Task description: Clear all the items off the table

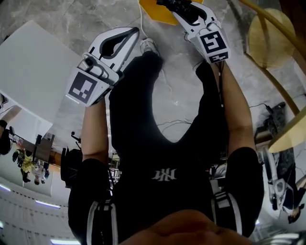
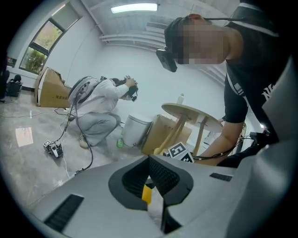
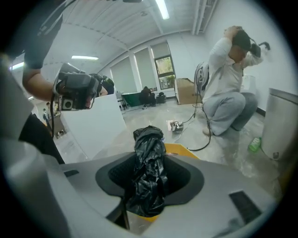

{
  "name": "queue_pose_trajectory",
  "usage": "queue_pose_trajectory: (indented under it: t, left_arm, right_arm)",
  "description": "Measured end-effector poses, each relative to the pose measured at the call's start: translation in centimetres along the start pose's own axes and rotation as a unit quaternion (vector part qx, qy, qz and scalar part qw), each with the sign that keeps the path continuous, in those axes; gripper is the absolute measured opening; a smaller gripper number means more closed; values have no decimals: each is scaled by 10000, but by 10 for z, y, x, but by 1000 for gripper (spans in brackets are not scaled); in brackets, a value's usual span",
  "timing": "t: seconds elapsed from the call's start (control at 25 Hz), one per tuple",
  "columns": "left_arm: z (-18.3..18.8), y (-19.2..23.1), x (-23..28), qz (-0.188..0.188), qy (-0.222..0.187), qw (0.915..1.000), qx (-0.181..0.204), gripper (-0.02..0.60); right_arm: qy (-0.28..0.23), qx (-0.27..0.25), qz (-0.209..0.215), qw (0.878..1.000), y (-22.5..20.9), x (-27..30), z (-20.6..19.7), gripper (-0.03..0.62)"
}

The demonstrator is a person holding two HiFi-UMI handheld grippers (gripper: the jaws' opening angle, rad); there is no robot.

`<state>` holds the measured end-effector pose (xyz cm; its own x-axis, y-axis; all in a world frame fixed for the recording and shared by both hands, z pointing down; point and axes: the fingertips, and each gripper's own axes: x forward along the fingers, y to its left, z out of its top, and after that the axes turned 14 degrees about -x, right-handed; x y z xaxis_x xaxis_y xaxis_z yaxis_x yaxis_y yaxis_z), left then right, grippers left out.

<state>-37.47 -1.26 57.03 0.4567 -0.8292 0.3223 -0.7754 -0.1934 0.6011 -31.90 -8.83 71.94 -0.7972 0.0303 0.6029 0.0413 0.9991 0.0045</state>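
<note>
My right gripper [image 3: 150,160] is shut on a crumpled black plastic bag [image 3: 149,142], which stands up between the jaws and hangs below them. In the head view this gripper [image 1: 184,9] is at the top, over a yellow object [image 1: 160,13] on the floor. My left gripper [image 1: 134,32] is held beside it at the left, its jaws closed tip to tip with nothing in them. In the left gripper view the two dark pads [image 2: 160,174] meet at the tip. A white table [image 1: 33,76] lies at the far left.
A person crouches on the grey floor [image 2: 93,109] beside a metal bin [image 2: 136,131] and a green bottle [image 2: 120,142]. A round wooden table [image 2: 191,111] with a bottle [image 2: 180,98] on it stands near. Cables and a small device [image 2: 53,148] lie on the floor.
</note>
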Motion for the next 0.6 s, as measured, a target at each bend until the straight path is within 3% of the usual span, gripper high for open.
queue_pose_trajectory:
  t: [0.44, 0.6]
  left_arm:
    - [-31, 27, -1, 170, -1, 9998, -110, 12]
    - [-31, 25, -4, 215, 21, 9997, -92, 12]
  right_arm:
    - [268, -229, 126, 9993, -1, 45, -44, 199]
    - [196, -246, 177, 9994, -4, 47, -43, 258]
